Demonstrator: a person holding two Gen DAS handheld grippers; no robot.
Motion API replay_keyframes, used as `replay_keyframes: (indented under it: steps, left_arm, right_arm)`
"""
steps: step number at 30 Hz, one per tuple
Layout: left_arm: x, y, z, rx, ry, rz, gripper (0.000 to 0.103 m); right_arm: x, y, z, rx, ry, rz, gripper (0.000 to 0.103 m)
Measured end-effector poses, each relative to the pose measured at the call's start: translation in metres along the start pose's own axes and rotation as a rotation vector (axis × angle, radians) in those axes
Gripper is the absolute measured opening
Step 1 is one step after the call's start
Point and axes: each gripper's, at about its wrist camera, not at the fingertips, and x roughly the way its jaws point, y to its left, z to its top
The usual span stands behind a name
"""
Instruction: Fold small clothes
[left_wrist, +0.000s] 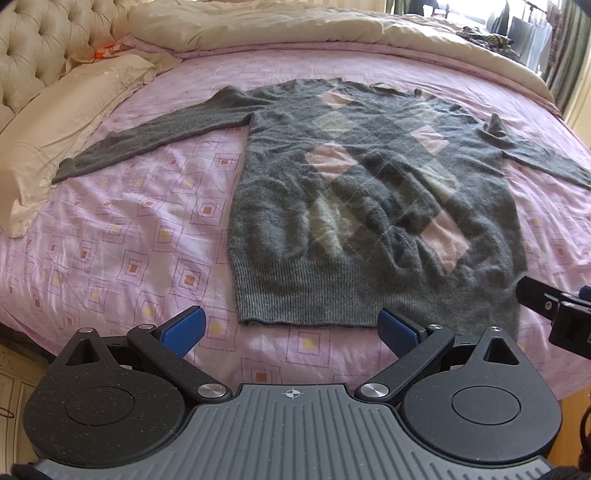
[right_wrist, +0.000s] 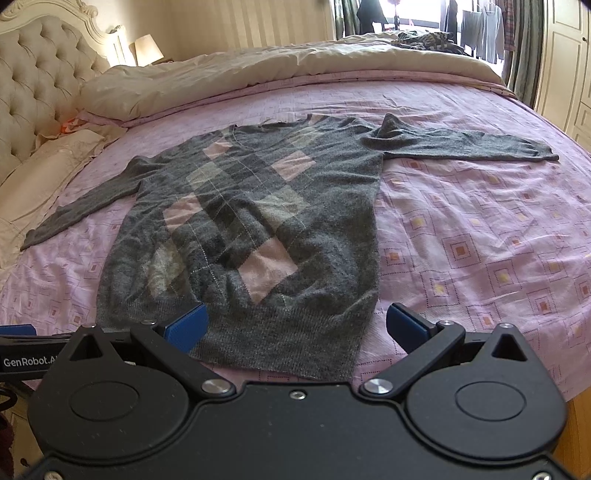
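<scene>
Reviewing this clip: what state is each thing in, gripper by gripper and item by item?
Sweater: flat, face up, unfolded, both sleeves spread out.
Left gripper: open, empty, above the hem.
Right gripper: open, empty, above the hem.
Duvet: pushed back to the bed's far side.

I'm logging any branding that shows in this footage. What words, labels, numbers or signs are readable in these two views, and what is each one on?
"GenRobot.A", cut off by the right gripper's body: white lettering on the black side of the left gripper, seen at the left edge of the right wrist view.
A crosshair mark, no text: on the grey ribbed body of the left gripper in its own view.
No readable text on the sweater, the bedsheet or elsewhere.
</scene>
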Motion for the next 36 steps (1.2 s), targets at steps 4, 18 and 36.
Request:
replay_keyframes:
  steps: [4, 18, 36]
  left_arm:
    - [0.028, 0.003, 0.014, -0.001, 0.035, -0.008, 0.1]
    - [0.052, 0.02, 0.122, 0.018, 0.056, -0.063, 0.088]
    - [0.03, -0.007, 0.22, 0.04, 0.054, -0.306, 0.089]
  right_arm:
    - [0.03, 0.001, 0.006, -0.004, 0.037, -0.004, 0.103]
    - [0.092, 0.02, 0.1, 0.033, 0.122, -0.044, 0.102]
    - [0.041, -0.039, 0.192, 0.104, 0.048, -0.129, 0.102]
